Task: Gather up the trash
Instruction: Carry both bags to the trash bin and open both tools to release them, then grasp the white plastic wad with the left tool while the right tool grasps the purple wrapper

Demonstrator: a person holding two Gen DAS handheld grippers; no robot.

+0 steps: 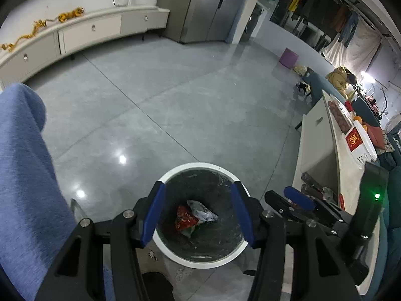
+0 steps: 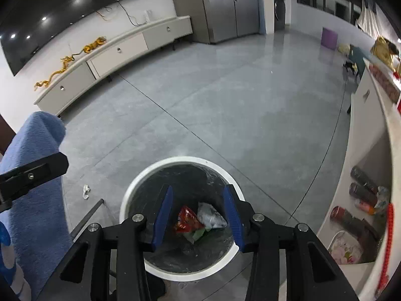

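A white round bin [image 1: 175,170] with a dark liner stands on the grey floor; it also shows in the right wrist view [image 2: 140,175]. Inside lie a red wrapper [image 1: 185,217] [image 2: 186,219], a grey-white crumpled wrapper [image 1: 202,212] [image 2: 211,216] and a green scrap [image 2: 198,234]. My left gripper [image 1: 198,212] hangs open and empty above the bin. My right gripper [image 2: 198,215] is also open and empty above the bin; it shows at the right in the left wrist view [image 1: 298,198]. A small white paper scrap [image 2: 86,191] lies on the floor left of the bin.
A blue sleeve [image 1: 22,170] [image 2: 37,175] fills the left side. A white cabinet [image 1: 315,150] [image 2: 363,130] with bottles on its shelf [image 2: 363,183] stands to the right. A low TV console [image 1: 87,32] [image 2: 117,47] runs along the far wall. A purple stool [image 1: 288,57] stands far off.
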